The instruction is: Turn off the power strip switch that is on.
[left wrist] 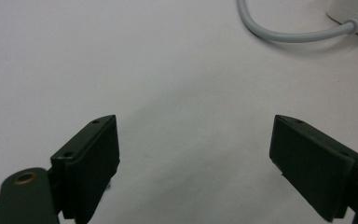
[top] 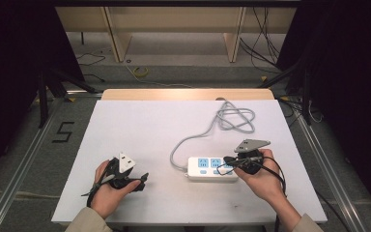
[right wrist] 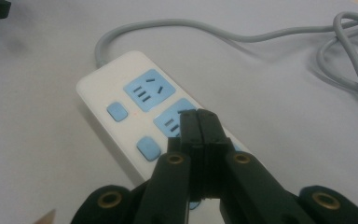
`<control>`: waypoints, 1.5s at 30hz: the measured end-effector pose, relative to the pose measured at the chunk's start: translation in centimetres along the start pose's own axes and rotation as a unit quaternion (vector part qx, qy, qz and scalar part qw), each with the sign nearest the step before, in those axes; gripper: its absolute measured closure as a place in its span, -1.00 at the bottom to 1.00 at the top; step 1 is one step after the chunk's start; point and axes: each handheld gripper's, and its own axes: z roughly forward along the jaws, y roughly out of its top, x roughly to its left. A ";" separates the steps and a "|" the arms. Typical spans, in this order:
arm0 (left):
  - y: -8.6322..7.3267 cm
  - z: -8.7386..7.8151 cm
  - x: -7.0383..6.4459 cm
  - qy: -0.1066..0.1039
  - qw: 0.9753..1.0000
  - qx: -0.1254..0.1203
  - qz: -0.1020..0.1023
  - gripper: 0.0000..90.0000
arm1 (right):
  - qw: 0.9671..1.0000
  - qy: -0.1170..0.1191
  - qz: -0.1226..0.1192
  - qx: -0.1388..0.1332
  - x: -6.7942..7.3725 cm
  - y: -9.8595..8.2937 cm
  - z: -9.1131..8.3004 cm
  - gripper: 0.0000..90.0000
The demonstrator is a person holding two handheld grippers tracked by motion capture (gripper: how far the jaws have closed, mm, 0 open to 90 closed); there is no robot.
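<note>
A white power strip (top: 212, 168) lay right of centre on the white table (top: 140, 130), its long axis running left to right, its grey cord (top: 200, 135) looping away toward the far edge; the right gripper (right wrist: 199, 122), jaws pressed together and holding nothing, hovered over the strip's middle socket; the left gripper (left wrist: 196, 149), jaws spread wide over bare tabletop, sat well apart to the strip's left; the right hand (top: 265, 181) was plainly nearer.
</note>
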 end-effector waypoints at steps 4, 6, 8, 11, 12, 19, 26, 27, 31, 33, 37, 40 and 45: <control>0.0 0.0 0.0 0.000 1.000 0.000 0.000 -0.65 | 1.000 0.002 -0.003 0.002 0.2 0.2 0.1 1.00; 0.0 0.0 0.0 0.000 1.000 -0.001 0.000 -0.65 | 1.000 0.003 -0.004 0.001 0.2 0.3 0.2 1.00; 0.0 0.0 0.0 0.000 1.000 -0.001 -0.001 -0.65 | 1.000 0.004 -0.005 0.002 0.3 0.4 0.2 1.00; 0.0 0.0 0.0 0.000 1.000 -0.001 -0.001 -0.65 | 1.000 0.005 -0.007 0.002 0.4 0.5 0.3 1.00; 0.0 0.0 0.0 0.000 1.000 -0.001 -0.001 -0.65 | 1.000 0.005 -0.007 0.002 0.5 0.5 0.3 1.00; 0.0 0.0 0.0 0.000 1.000 -0.002 -0.001 -0.65 | 1.000 0.009 -0.010 0.004 0.8 0.9 0.5 1.00; 0.0 0.0 0.0 0.000 1.000 -0.002 -0.001 -0.65 | 1.000 0.012 -0.014 0.004 1.0 1.1 0.6 1.00; 0.0 0.0 0.0 0.000 1.000 -0.002 -0.001 -0.65 | 1.000 0.013 -0.015 0.004 1.1 1.2 0.7 1.00; 0.0 0.0 0.0 0.000 1.000 -0.002 0.000 -0.65 | 1.000 0.014 -0.016 0.004 1.2 1.4 0.7 1.00; 0.0 0.0 0.0 0.000 1.000 -0.002 -0.001 -0.65 | 1.000 0.015 -0.017 0.004 1.3 1.4 0.8 1.00; 0.0 0.0 0.0 0.000 1.000 -0.002 -0.001 -0.65 | 1.000 0.016 -0.018 0.006 1.4 1.5 0.9 1.00; 0.0 0.0 0.0 0.000 1.000 -0.001 0.000 -0.65 | 1.000 0.018 -0.021 0.006 1.5 1.6 0.9 1.00; 0.0 0.0 -0.1 0.000 1.000 -0.002 0.000 -0.65 | 1.000 0.020 -0.022 0.007 1.7 1.8 1.1 1.00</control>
